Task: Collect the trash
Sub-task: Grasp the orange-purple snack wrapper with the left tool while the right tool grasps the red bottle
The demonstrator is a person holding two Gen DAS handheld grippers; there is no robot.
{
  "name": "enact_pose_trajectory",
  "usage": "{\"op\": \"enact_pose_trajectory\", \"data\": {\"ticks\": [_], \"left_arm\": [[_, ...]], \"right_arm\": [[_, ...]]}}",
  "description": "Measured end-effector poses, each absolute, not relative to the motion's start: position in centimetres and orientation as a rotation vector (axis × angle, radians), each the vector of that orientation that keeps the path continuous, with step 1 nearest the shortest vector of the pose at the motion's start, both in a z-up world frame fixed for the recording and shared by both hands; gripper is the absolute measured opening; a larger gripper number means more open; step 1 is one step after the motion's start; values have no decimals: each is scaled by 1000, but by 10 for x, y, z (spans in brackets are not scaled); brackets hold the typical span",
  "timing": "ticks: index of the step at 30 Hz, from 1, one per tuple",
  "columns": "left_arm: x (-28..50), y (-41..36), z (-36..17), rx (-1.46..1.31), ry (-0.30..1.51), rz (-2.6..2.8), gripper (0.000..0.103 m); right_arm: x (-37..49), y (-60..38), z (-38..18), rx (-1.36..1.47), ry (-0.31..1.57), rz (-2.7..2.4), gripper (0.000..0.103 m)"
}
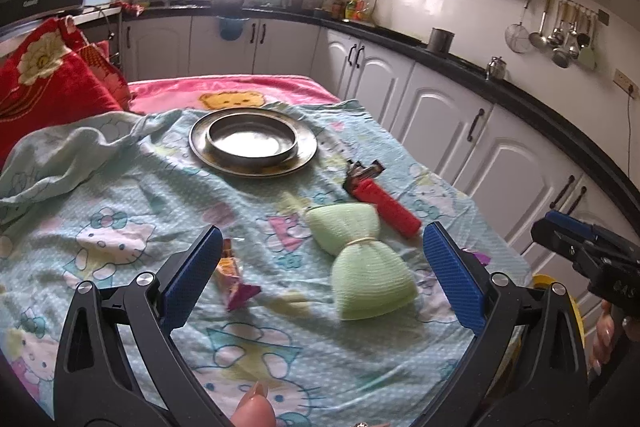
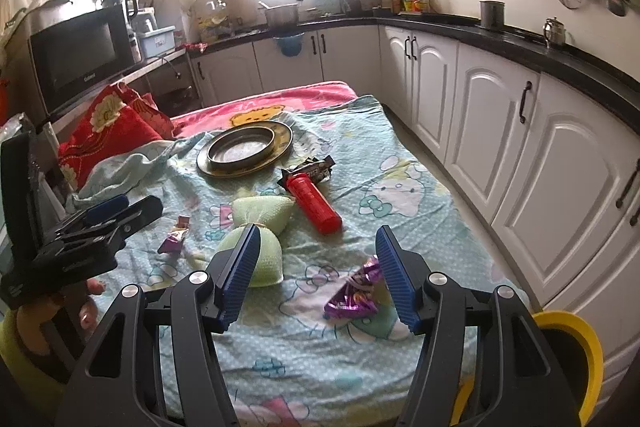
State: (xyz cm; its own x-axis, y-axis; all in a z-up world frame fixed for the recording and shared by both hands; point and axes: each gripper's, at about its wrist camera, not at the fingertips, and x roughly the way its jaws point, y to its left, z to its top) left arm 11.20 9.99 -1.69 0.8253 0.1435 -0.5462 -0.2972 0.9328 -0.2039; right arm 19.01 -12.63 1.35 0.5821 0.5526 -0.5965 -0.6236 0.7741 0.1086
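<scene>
Trash is three wrappers, all loose on the Hello Kitty sheet, none picked up yet. Purple foil wrapper lies crumpled at the near right edge, just inside the right gripper's right pad. From the right wrist view it looks like the obvious first target. Orange-and-purple candy wrapper sits beside the left gripper's left pad, flat on the cloth. Dark snack wrapper is further out, touching the cap end of the red bottle, between it and the metal plate.

Both grippers are empty with jaws spread wide, nothing between the pads but sheet. I read them as angled down over the near edge to line up on the two closest wrappers, one each.

Non-trash: green mesh pouch tied in the middle, lying between the two near wrappers. From the right wrist it partly hides behind the left pad. A ring-shaped metal tin rests on the plate. I leave all of that alone.

Yellow-rimmed bin is off the right near corner, below the table edge, presumably parked there for a short drop from the right side.

Risk: thin foil on soft wrinkled cloth. The pads may pinch sheet along with the wrapper.
</scene>
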Motion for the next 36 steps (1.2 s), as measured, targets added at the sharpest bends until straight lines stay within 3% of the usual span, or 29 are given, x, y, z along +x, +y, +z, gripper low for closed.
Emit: {"op": "enact_pose_trajectory", "data": {"ticks": [14, 24, 29, 36], "left_arm": [[122, 139, -62, -380, 682, 317, 92], [128, 148, -93, -465, 782, 308, 63], [128, 147, -100, -465, 792, 313, 61], [127, 149, -102, -459, 795, 332, 47]], "right_arm": [[247, -73, -28, -223, 751, 701, 58], [289, -34, -73, -363, 860, 682, 57], [301, -21, -85, -402, 887, 670, 55], [314, -4, -94, -417, 913, 672, 51]]}}
